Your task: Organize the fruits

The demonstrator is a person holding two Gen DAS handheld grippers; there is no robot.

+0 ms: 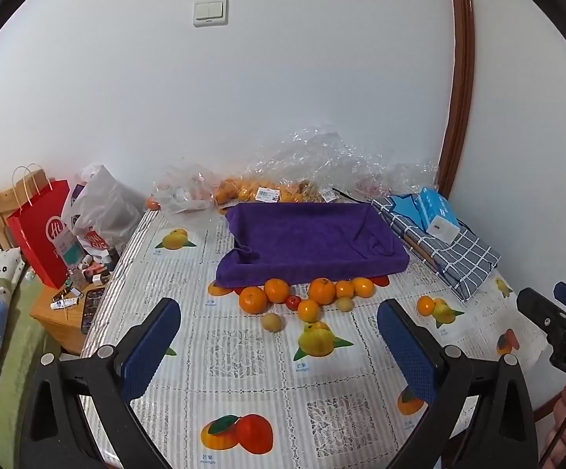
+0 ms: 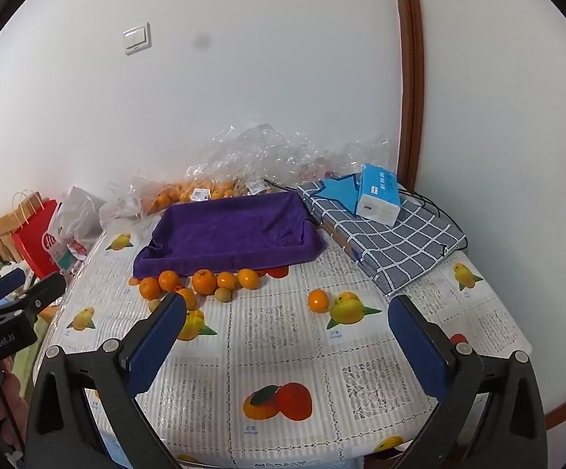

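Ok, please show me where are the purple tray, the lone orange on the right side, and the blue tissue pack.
purple tray (image 1: 322, 269): left wrist view, on its front wall.
lone orange (image 2: 318, 300): right wrist view, on the middle of the fruit.
blue tissue pack (image 2: 378, 195): right wrist view, on its top face.

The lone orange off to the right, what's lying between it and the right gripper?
Only bare tablecloth lies between the lone orange and the right gripper, as the right wrist view shows.

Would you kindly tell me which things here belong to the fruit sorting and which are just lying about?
For the job:
oranges
lone orange
small brown fruits
purple-lined tray

Lying about:
tissue pack
checked cloth
red bag
plastic bags
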